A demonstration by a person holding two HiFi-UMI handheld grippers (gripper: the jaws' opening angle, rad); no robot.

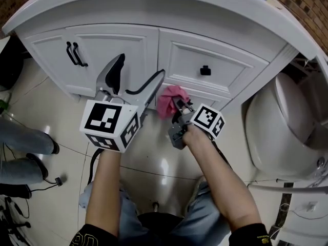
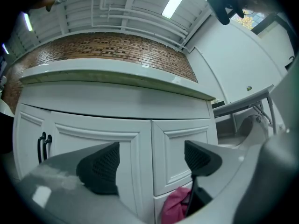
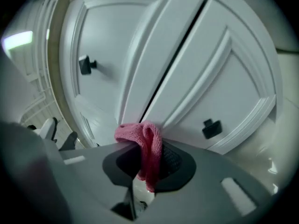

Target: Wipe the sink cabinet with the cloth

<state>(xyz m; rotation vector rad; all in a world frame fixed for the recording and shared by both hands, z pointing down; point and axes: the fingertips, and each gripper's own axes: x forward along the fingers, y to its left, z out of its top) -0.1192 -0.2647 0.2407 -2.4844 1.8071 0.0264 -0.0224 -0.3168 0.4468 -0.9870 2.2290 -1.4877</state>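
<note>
The white sink cabinet [image 1: 128, 50] fills the top of the head view, with doors on the left and drawers on the right. My right gripper [image 1: 179, 106] is shut on a pink cloth [image 1: 169, 99], which it presses against the lower drawer front [image 3: 219, 78] near the seam between the panels. In the right gripper view the cloth [image 3: 147, 146] hangs bunched between the jaws. My left gripper [image 1: 136, 78] is open and holds nothing; it hovers in front of the cabinet door [image 2: 98, 134], left of the cloth [image 2: 175, 206].
Black handles [image 1: 74, 54] sit on the left door and a black knob [image 1: 205, 70] on the upper drawer. A white toilet [image 1: 287, 132] stands at the right. A person's legs [image 1: 23, 147] are at the left on the tiled floor [image 1: 159, 158].
</note>
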